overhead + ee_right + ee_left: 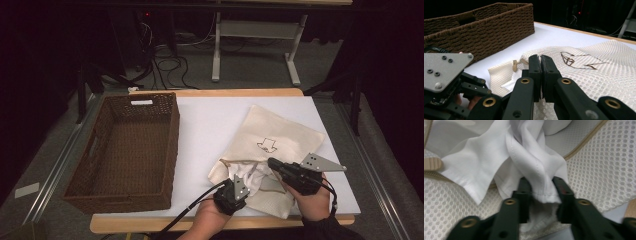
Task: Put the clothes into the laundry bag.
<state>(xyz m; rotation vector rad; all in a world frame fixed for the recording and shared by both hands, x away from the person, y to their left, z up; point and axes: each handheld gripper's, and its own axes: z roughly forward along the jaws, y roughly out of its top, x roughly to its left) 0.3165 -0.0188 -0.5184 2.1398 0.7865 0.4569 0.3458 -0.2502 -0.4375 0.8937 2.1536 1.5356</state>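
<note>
Mesh bag point(280, 140) lies flat just ahead of both claws, light and floppy. Right claw point(540, 75) is closed on the bag's upper layer near its opening. White cloth point(529, 165) is thin, soft and a little slippery; left claw point(541, 192) pinches its bunched fold, a good hold.

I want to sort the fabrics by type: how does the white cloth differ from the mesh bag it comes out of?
The white cloth is smooth, plain white and crumpled into folds; the mesh bag is cream, dotted with holes and lies mostly flat. The bag carries a dark outline drawing and tan edging; the cloth shows only a stitched hem. Both are soft fabric.
</note>
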